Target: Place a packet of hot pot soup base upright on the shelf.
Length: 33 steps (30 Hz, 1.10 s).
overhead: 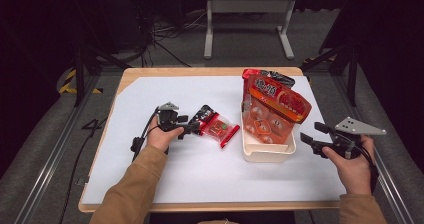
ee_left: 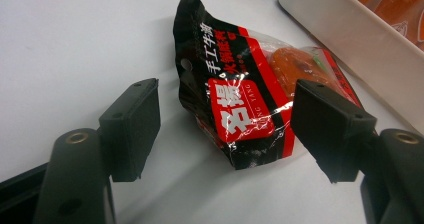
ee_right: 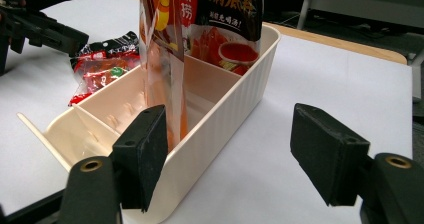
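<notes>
High view: a cream bin (overhead: 267,151) on the white surface (overhead: 200,174) holds upright orange snack bags (overhead: 275,109). The red-black snack packet (overhead: 215,126) lies just left of it.

Left gripper view: the left claw (ee_left: 225,119) stands apart, straddling the packet's end without pressing it.

Right gripper view: the right claw (ee_right: 230,149) stands apart, empty, at the bin's wall.

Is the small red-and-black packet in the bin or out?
Out: the packet lies flat on the table, left of the bin.
</notes>
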Motion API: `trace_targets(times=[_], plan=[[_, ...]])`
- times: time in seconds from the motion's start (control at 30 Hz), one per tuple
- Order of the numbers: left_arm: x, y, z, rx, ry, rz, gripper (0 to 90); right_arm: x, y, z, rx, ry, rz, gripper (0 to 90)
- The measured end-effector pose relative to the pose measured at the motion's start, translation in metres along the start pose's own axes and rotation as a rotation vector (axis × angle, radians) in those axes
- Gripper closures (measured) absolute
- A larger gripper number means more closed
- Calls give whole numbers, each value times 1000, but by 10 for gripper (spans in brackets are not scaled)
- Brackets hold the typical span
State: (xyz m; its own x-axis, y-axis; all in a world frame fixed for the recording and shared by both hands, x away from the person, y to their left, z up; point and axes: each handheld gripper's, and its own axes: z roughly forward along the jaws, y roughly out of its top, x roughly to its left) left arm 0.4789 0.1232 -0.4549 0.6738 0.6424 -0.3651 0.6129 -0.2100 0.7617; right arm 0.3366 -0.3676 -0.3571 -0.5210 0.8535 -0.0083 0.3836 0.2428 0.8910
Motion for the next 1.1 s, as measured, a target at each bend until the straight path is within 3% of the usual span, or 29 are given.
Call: trace_targets(times=[0.33,0.53,0.77,0.97,1.1], plan=[[-2,-2,5,54,-76,-44,431,1,-1,1,3,6,4,316],[-4,-2,8,51,-80,-37,539,0,-1,1,0,5,6,316],[4,-2,8,48,-88,-129,713,2,-1,3,4,13,0,315],[0,-1,9,58,-39,-108,833,2,-1,3,2,13,1,315],[-3,-1,8,45,-24,-65,887,2,0,2,-3,13,0,315]])
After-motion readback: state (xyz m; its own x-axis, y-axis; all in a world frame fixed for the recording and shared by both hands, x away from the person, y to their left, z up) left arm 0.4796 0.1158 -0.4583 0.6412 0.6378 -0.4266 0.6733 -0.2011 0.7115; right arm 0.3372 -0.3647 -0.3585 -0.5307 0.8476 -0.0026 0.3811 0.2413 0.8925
